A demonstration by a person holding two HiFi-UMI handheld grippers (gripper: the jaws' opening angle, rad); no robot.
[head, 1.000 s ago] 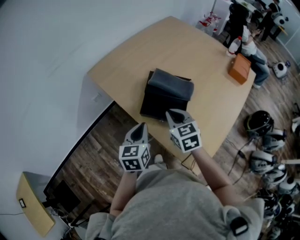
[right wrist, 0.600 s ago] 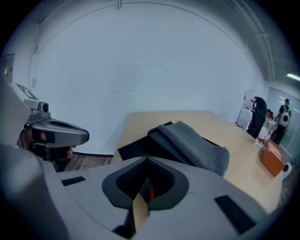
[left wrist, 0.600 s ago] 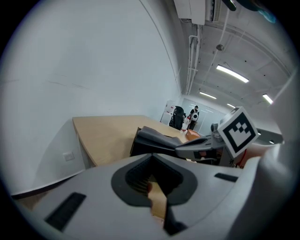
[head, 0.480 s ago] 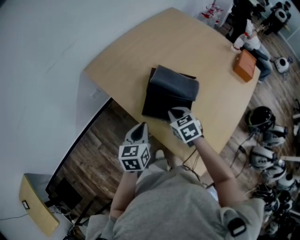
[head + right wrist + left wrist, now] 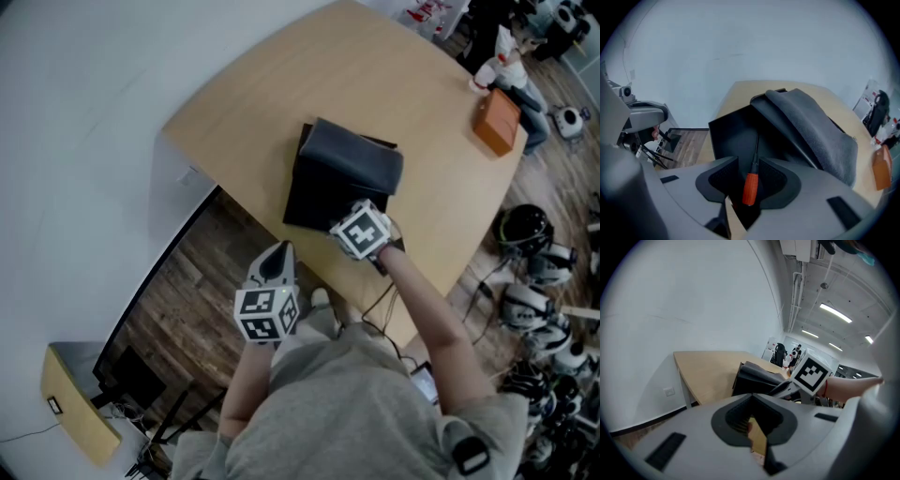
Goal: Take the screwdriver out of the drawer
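Observation:
A black drawer unit (image 5: 349, 161) with a grey cover stands on the tan table (image 5: 281, 84), its drawer (image 5: 309, 202) pulled out toward me. My right gripper (image 5: 347, 217) points steeply down into the drawer. In the right gripper view its jaws (image 5: 748, 176) are opening, and the screwdriver (image 5: 750, 187), with an orange handle and a dark shaft, lies on the black drawer floor (image 5: 731, 136) between them; the pads do not press it. My left gripper (image 5: 278, 258) hangs off the table's near edge, shut and empty (image 5: 752, 397).
An orange box (image 5: 497, 122) sits at the table's far right. Helmets and gear (image 5: 525, 234) cover the wood floor at right. A light wooden cabinet (image 5: 70, 412) stands at lower left, and a white wall runs along the left.
My right gripper has gone forward and down over the open drawer and tipped steeply downward. The left gripper has hardly shifted.

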